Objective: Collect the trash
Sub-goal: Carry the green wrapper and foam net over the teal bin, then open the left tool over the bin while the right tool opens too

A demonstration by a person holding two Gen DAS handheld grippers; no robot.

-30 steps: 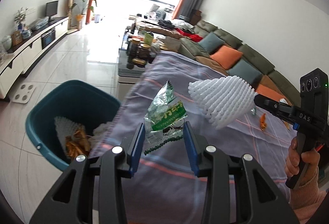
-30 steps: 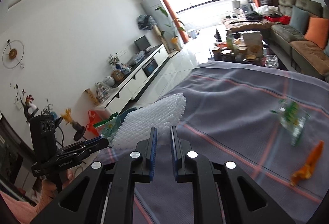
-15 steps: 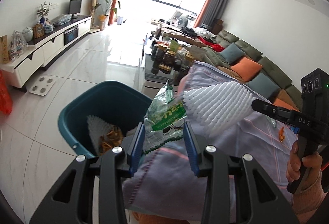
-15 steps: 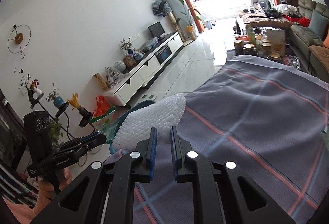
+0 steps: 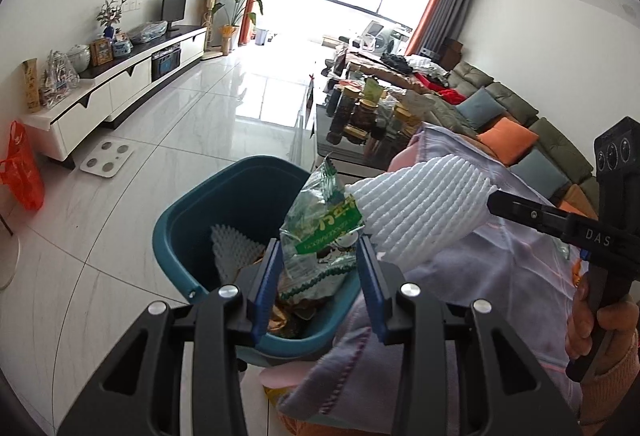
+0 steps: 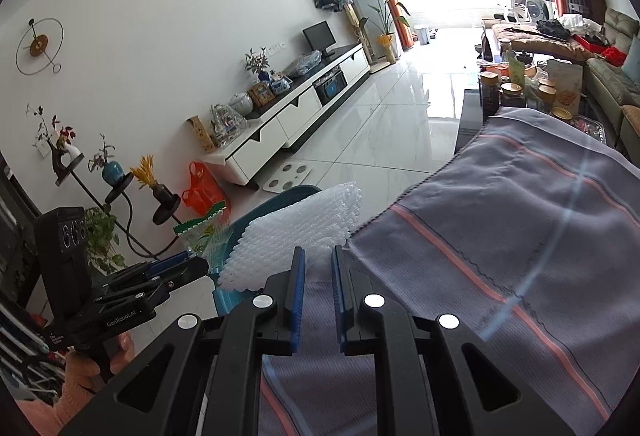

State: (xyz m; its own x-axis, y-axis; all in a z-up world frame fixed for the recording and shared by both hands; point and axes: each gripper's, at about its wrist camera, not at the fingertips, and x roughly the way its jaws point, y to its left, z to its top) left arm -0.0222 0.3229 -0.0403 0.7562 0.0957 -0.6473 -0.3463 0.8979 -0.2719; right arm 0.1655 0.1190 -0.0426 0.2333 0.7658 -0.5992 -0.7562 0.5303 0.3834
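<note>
Trash is being carried to the teal bin (image 5: 188, 220), two pieces at once. Left gripper (image 5: 318, 276) is clamping a crinkled green-and-clear snack wrapper (image 5: 320, 224), blue pads pressing its sides; the wrapper is hanging right above the bin's open mouth. Right gripper (image 6: 318, 288) is pinching the tail of a white foam fruit net (image 6: 296, 232), jaws nearly together on it. In the left wrist view the net (image 5: 420, 212) is sticking out over the edge of the grey striped cloth (image 6: 520, 236), beside the wrapper, tip just reaching the bin side.

Bin is already holding another foam net (image 5: 234, 250) and some orange-brown scraps; it is sitting on the tiled floor against the cloth-covered surface.

Step in hand: looks like the transport-and-drop stage. Next move is probably calling for the left jaws to part so the wrapper falls in, and for the right hand to be pushing further over the rim before letting go, since the net is light and could be landing on the cloth or floor instead.
</note>
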